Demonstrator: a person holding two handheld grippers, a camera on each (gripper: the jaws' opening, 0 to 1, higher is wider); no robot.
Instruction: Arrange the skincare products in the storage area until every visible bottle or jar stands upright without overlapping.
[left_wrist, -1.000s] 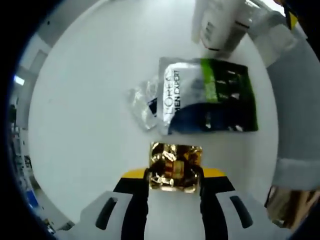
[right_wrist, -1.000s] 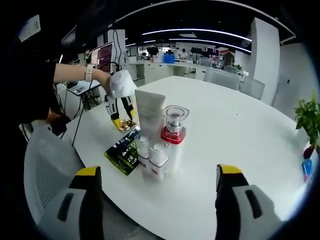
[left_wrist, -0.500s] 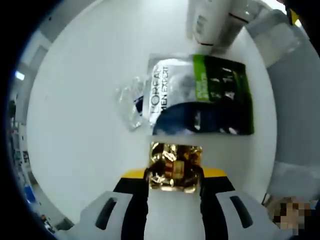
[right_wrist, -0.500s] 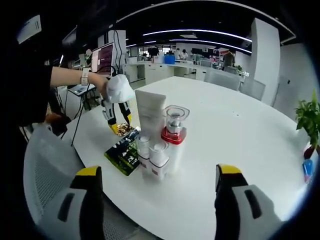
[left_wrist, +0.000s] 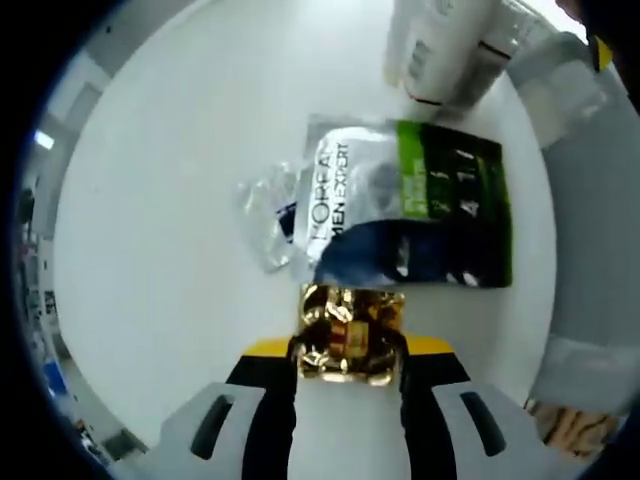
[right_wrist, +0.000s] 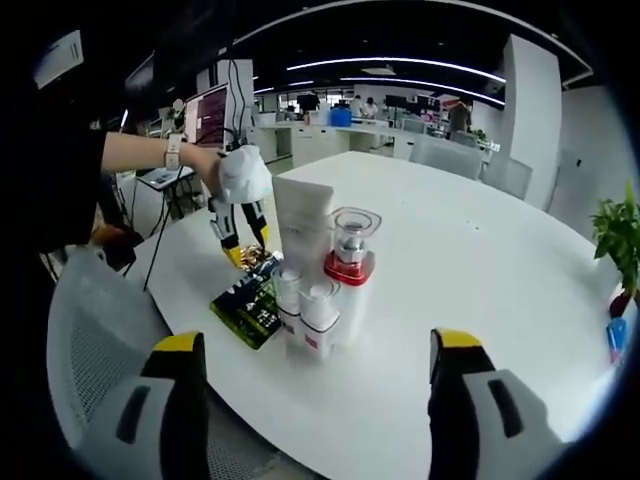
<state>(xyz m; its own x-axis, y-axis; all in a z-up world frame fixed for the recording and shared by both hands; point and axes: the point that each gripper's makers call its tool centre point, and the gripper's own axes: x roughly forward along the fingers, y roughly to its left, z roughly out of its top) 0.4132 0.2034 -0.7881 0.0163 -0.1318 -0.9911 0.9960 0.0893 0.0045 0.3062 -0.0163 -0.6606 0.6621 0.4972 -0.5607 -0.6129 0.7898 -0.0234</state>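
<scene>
- Spanning both views, the white worktop (right_wrist: 470, 260) carries the upright group near its edge: white tube (right_wrist: 303, 215), red-collared bottle (right_wrist: 349, 262) and two small bottles (right_wrist: 308, 315), touching but not overlapping.
- Beside the group, the dark-green sachet (left_wrist: 410, 205) lies flat, partly over a clear sachet (left_wrist: 268, 210).
- The left tongs (left_wrist: 348, 362) stay clamped on the gold sachet (left_wrist: 350, 330); against the earlier frames it has drifted slightly relative to the flat sachets, so placement is probably pending.
- The right tongs (right_wrist: 310, 400) hang wide, empty, well clear.
</scene>
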